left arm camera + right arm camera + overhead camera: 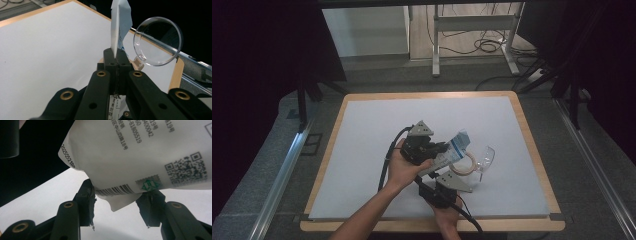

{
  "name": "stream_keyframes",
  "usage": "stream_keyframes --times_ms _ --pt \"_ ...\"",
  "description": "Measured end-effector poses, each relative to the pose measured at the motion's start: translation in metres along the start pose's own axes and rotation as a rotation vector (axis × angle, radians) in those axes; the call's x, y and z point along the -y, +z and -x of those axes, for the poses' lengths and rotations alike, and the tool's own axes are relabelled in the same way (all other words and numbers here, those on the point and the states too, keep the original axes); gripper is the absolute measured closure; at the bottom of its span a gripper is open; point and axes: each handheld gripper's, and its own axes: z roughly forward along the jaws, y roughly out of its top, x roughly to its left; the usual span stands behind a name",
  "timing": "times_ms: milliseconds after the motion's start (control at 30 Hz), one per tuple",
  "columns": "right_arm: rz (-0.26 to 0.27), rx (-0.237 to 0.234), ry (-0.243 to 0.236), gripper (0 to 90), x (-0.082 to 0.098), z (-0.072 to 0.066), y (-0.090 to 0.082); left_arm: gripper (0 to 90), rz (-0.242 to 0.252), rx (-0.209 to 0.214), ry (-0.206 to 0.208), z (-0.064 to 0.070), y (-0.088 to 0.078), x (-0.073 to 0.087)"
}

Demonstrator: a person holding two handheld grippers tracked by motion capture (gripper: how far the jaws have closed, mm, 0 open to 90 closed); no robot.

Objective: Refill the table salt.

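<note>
Left gripper [439,149]: jaws fully closed, clamped on the edge of the white pouch; in the left gripper view the two black jaws [116,61] meet with the pouch edge standing up between them

Right gripper [447,172]: jaws about half apart, one on each side of the pouch's lower corner; in the right gripper view [120,203] the pads sit at the barcode edge and the green stamp, but whether they press on it I cannot tell

White pouch [451,150]: held off the table near the middle of the white mat, at about 4 o'clock from the mat's centre; printed side with QR code and barcode faces the right gripper's camera [140,152]

Clear plastic cup [485,159]: at 3 o'clock of the pouch, lying on its side, its round mouth towards the left gripper's camera [158,41]

Beige ring [466,165]: just below the pouch, beside the cup at 9 o'clock of it

White mat [372,140]: covers the wooden table [532,145]

Hands: left hand [404,167] at 7 o'clock of the pouch, right hand [447,220] at 6 o'clock
</note>
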Motion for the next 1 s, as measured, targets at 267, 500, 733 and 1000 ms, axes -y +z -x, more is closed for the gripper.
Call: stream_keyframes --times_ms 267,500,733,1000 --pt "0.018 0.002 0.017 52.2 -0.001 -0.001 0.001 90.0 -0.019 -0.009 0.023 0.003 0.001 -0.004" --pt "0.047 0.028 0.026 52.2 -0.002 -0.004 0.001 90.0 -0.037 -0.011 0.045 0.007 0.004 -0.009" --pt "0.056 0.063 0.014 52.3 -0.002 -0.009 0.001 90.0 -0.055 -0.011 0.054 0.009 0.005 -0.01" --pt "0.056 0.075 0.015 52.2 -0.005 -0.012 0.004 90.0 -0.07 -0.021 0.063 0.007 0.005 -0.013"
